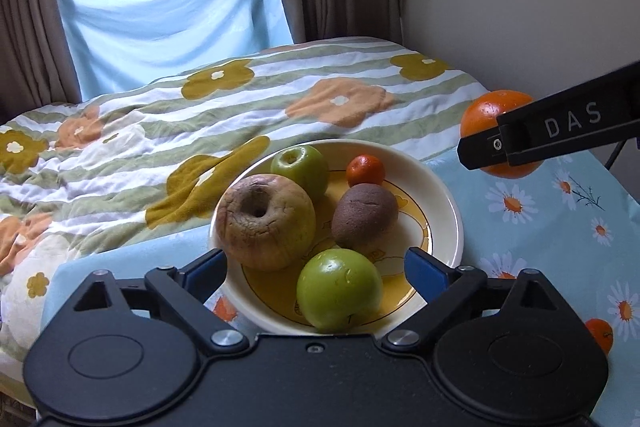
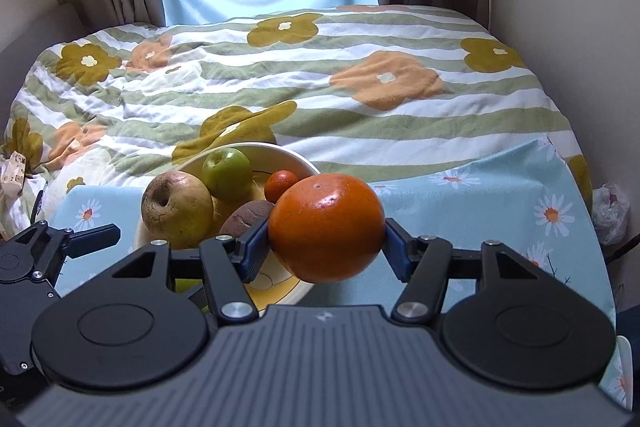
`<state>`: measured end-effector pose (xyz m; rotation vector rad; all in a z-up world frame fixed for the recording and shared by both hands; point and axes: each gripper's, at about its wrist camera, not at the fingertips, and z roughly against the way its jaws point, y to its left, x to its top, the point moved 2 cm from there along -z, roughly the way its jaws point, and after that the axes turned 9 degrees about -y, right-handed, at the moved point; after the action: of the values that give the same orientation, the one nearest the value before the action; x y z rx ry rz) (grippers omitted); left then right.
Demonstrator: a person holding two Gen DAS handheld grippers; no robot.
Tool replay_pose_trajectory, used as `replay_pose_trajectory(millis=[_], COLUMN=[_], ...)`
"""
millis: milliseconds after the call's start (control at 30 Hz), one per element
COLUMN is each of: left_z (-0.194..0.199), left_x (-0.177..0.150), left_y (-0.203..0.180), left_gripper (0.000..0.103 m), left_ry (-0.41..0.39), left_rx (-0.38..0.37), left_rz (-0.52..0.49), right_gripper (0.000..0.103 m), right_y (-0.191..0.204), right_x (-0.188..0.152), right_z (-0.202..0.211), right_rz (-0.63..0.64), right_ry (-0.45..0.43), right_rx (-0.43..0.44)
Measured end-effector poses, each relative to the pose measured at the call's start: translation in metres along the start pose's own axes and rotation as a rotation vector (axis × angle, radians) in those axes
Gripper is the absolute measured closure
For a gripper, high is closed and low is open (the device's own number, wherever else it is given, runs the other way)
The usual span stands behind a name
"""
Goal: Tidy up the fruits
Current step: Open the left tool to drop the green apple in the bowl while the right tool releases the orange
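Beyond the fingers, the large orange (image 2: 326, 229) hides part of the plate (image 2: 304, 163); a second green apple shows only slivers.

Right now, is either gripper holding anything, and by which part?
The right gripper clamps the large orange across its sides. The left gripper is open, holding nothing.

— What's in the plate (image 1: 444, 195)?
— Wrinkled brownish apple (image 1: 266, 223) at its left, green apples at its far (image 1: 300, 169) and near (image 1: 339, 289) edges, a kiwi (image 1: 365, 215), a tiny tangerine (image 1: 365, 170).
— And the big orange (image 2: 326, 227)?
— Glossy, lifted off the tablecloth, right of the plate.
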<state>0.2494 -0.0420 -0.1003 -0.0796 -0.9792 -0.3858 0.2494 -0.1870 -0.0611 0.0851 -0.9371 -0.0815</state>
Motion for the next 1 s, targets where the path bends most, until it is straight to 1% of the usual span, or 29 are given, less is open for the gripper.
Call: replay_pose_trajectory(millis=[300, 567, 800, 1000], left_z=[0.045, 0.075, 0.083, 0.083], left_x=[-0.009, -0.017, -0.025, -0.031], left_y=[0.020, 0.035, 0.042, 0.046], left_gripper=[0.003, 0.003, 0.003, 0.003], left_ry=[-0.005, -0.021, -0.017, -0.008], left_rx=[0.082, 0.138, 0.160, 0.170], left_rz=[0.071, 0.146, 0.170, 0.178], right_gripper=[0.028, 0.028, 0.028, 0.027], right_y=[0.015, 0.030, 0.032, 0.032], right_x=[0.007, -0.008, -0.024, -0.031], right_z=[0.003, -0.016, -0.038, -0.045], right_rz=[0.053, 0.051, 0.029, 0.032], right_ry=[0.000, 0.047, 0.061, 0.068], right_rx=[0.084, 0.133, 0.151, 0.166])
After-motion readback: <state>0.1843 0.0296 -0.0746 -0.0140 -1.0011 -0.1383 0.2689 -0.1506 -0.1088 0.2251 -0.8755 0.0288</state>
